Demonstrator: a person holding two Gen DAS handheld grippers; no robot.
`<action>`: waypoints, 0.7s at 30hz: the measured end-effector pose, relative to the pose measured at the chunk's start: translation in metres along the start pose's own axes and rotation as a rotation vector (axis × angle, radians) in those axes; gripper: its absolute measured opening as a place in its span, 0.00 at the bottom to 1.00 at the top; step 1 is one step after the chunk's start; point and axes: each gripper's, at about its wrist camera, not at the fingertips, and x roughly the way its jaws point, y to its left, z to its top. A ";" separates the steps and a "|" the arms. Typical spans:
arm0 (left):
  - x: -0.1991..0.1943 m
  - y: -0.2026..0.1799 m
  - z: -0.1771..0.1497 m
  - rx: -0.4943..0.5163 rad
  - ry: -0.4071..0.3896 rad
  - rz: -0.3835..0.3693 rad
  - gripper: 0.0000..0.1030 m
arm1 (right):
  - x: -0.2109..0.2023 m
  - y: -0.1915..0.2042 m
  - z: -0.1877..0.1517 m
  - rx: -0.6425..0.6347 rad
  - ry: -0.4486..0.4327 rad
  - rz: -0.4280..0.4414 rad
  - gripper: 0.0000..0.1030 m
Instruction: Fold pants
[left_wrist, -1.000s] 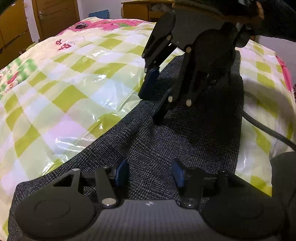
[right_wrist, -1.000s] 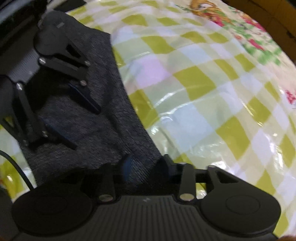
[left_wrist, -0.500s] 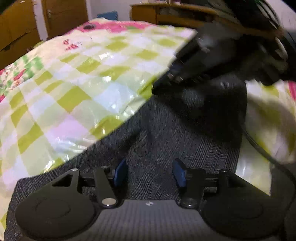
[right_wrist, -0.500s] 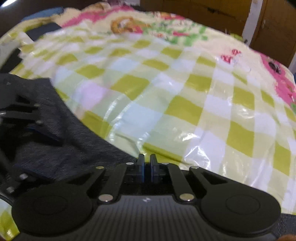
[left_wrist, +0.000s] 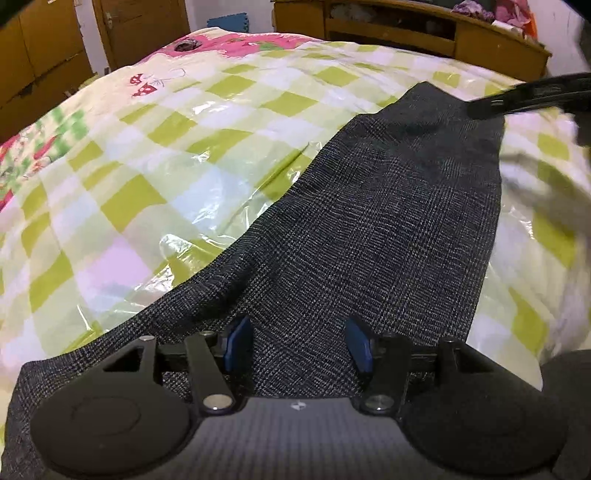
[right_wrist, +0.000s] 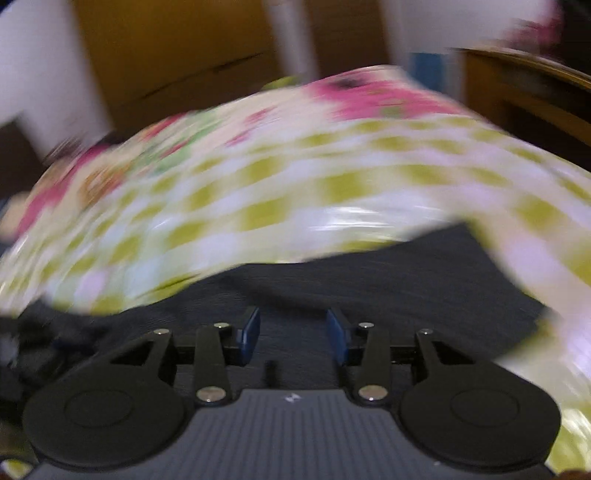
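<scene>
Dark grey checked pants (left_wrist: 388, 221) lie flat on a bed with a green, white and pink checked cover (left_wrist: 147, 166). They run from my left gripper toward the far right. My left gripper (left_wrist: 297, 343) is open, its blue pads just over the near part of the pants, holding nothing. In the blurred right wrist view, my right gripper (right_wrist: 293, 332) is open over the dark pants (right_wrist: 388, 280), empty. A blurred black part of the right gripper (left_wrist: 528, 98) shows at the upper right of the left wrist view.
Wooden cabinets (left_wrist: 40, 55) and a door (left_wrist: 140, 29) stand beyond the bed on the left. A wooden shelf unit (left_wrist: 406, 29) stands behind the bed's far side. Shiny plastic film (left_wrist: 207, 206) covers the bedspread.
The right gripper has lifted away from over the pants, swung round fast and gone from shut to open. The left gripper stays open in place.
</scene>
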 end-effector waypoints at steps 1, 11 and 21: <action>0.001 -0.001 0.001 -0.014 0.002 0.006 0.69 | -0.007 -0.018 -0.006 0.075 -0.021 -0.036 0.43; 0.007 -0.007 0.007 -0.057 0.056 0.078 0.75 | 0.015 -0.106 -0.035 0.631 -0.149 0.104 0.49; 0.009 -0.013 0.008 -0.036 0.065 0.112 0.78 | 0.023 -0.101 -0.035 0.619 -0.194 0.172 0.49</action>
